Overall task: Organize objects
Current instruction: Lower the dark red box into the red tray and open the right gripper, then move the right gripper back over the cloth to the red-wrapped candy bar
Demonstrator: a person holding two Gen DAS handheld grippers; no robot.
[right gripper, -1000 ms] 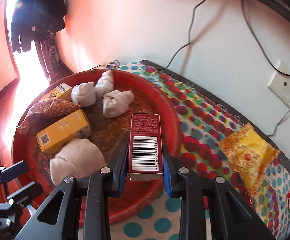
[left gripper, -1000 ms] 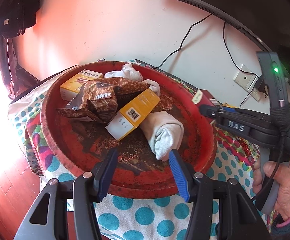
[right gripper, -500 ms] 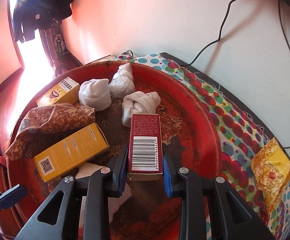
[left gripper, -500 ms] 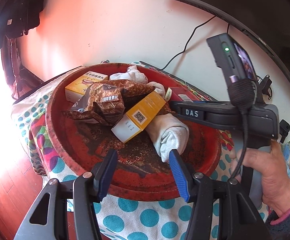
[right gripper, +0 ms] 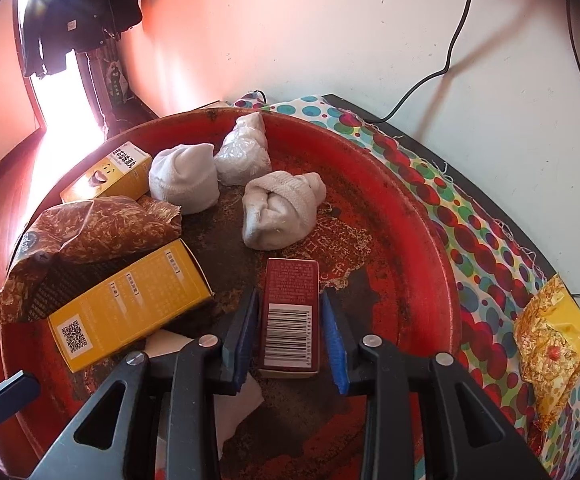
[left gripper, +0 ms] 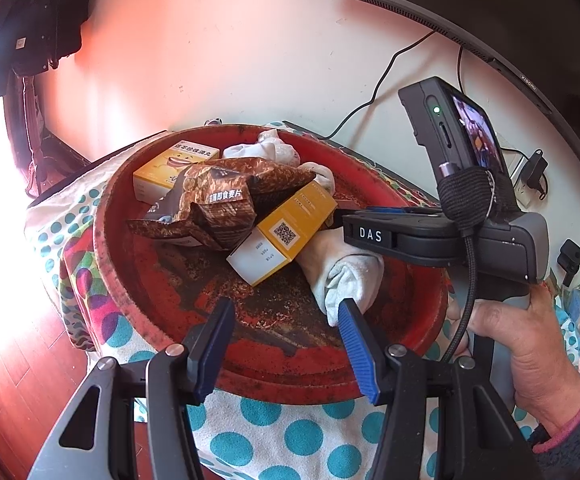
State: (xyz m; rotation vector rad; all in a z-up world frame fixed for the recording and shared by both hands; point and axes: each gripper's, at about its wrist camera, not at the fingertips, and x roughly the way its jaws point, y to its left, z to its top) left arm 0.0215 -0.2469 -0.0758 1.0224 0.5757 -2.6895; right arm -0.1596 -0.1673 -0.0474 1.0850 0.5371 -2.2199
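A round red tray [right gripper: 430, 240] sits on a polka-dot cloth [right gripper: 490, 264]. A dark red box with a barcode [right gripper: 290, 292] lies flat on the tray floor between the blue pads of my right gripper [right gripper: 290, 295]. Its jaws are opening, and a thin gap shows on each side of the box. My left gripper [left gripper: 285, 308] stands open over the tray's near rim [left gripper: 290, 384] with nothing between its fingers. A rolled white sock [left gripper: 350, 276] lies just beyond its right fingertip. A hand [left gripper: 530, 340] holds the right gripper's handle at the right of the left wrist view.
The tray also holds a yellow QR-code box [right gripper: 129, 308], a brown snack bag [right gripper: 89, 232], a yellow box with a smiling face [right gripper: 105, 172] and three white sock rolls [right gripper: 281, 212]. A yellow snack packet [right gripper: 550, 332] lies on the cloth at the right. A wall with cables stands close behind.
My right gripper carried the red box left over the tray and down onto its floor, then its jaws loosened from the box. The left gripper has stayed put.
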